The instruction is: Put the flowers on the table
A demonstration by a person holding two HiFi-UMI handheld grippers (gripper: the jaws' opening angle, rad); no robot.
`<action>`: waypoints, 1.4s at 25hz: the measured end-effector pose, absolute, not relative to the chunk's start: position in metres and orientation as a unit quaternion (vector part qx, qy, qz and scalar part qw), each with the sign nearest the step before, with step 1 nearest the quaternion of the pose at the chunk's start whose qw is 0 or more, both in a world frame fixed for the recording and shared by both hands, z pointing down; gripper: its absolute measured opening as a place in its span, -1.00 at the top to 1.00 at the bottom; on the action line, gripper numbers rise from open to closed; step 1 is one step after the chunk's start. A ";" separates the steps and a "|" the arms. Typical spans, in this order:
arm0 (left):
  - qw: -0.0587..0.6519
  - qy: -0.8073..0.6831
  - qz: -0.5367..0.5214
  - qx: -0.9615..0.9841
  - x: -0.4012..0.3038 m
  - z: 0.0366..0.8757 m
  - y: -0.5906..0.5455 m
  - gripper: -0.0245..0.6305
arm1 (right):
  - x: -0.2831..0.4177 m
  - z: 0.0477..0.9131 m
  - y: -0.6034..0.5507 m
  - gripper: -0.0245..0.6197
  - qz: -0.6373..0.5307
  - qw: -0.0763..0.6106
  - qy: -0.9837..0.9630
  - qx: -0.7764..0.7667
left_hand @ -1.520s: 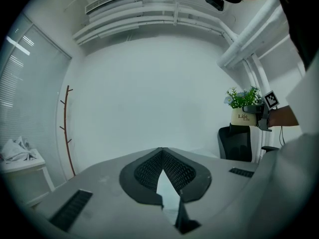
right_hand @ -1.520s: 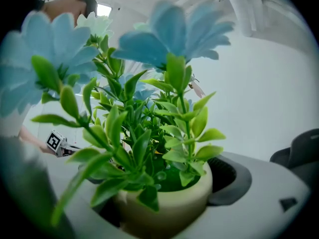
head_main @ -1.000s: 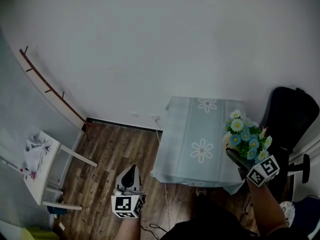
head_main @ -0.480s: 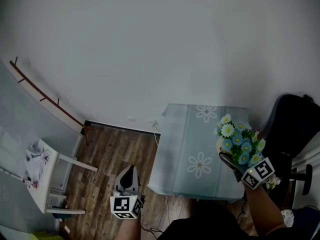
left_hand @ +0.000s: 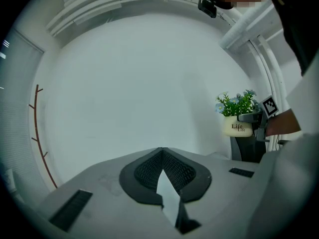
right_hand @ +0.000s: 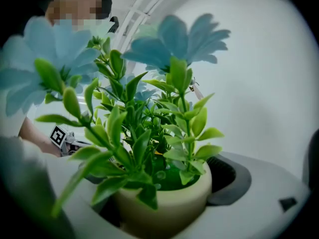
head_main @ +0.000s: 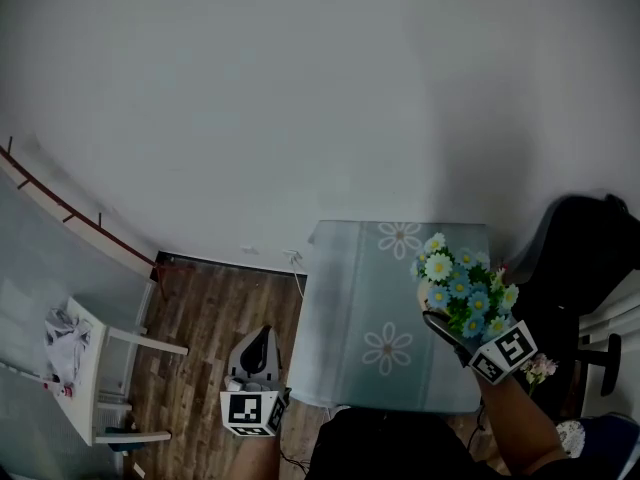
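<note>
Gripping the cream pot [right_hand: 167, 205] of flowers [head_main: 462, 286] over the table's [head_main: 365, 273] right side, the right hand-held gripper [head_main: 441, 324] could tilt it or land it half off that edge, while the left hand-held gripper [head_main: 259, 346] hangs left of the table, jaws together and empty.

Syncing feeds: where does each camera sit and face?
Head view: on the head, steeply down at the pale-blue daisy-print table; left gripper and right gripper show.
Left gripper view: along its shut jaws toward the white wall.
Right gripper view: along its jaws, clamped on the cream pot of blue flowers.
All three show that pot.
</note>
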State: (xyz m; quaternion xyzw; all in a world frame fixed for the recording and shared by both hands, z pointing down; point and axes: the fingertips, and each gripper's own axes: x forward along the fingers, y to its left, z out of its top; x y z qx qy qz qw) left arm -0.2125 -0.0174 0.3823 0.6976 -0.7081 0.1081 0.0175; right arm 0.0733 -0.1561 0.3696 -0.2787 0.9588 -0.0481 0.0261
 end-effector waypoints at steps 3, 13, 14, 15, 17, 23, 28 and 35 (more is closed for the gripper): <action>0.018 -0.692 0.100 0.714 -0.206 0.386 -0.039 0.91 | 0.067 0.368 -0.158 -0.78 -0.046 0.023 0.958 -0.282; -0.005 -0.644 0.076 0.761 -0.209 0.381 -0.091 0.91 | 0.040 0.355 -0.164 -0.78 -0.025 0.019 0.948 -0.316; -0.007 -0.640 0.076 0.765 -0.209 0.382 -0.096 0.91 | 0.038 0.355 -0.165 -0.78 -0.023 0.018 0.947 -0.319; -0.008 -0.636 0.076 0.768 -0.210 0.382 -0.099 0.91 | 0.036 0.355 -0.165 -0.78 -0.022 0.016 0.947 -0.321; -0.011 -0.631 0.075 0.772 -0.212 0.384 -0.107 0.91 | 0.032 0.357 -0.167 -0.78 -0.020 0.013 0.946 -0.325; -0.011 -0.627 0.073 0.775 -0.218 0.392 -0.136 0.91 | 0.023 0.365 -0.184 -0.78 -0.022 0.013 0.943 -0.331; -0.007 -0.616 0.075 0.784 -0.211 0.405 -0.147 0.91 | 0.018 0.384 -0.194 -0.78 -0.025 -0.002 0.943 -0.331; 0.010 -0.610 0.088 0.787 -0.212 0.436 -0.154 0.91 | 0.014 0.411 -0.208 -0.78 -0.033 -0.004 0.940 -0.340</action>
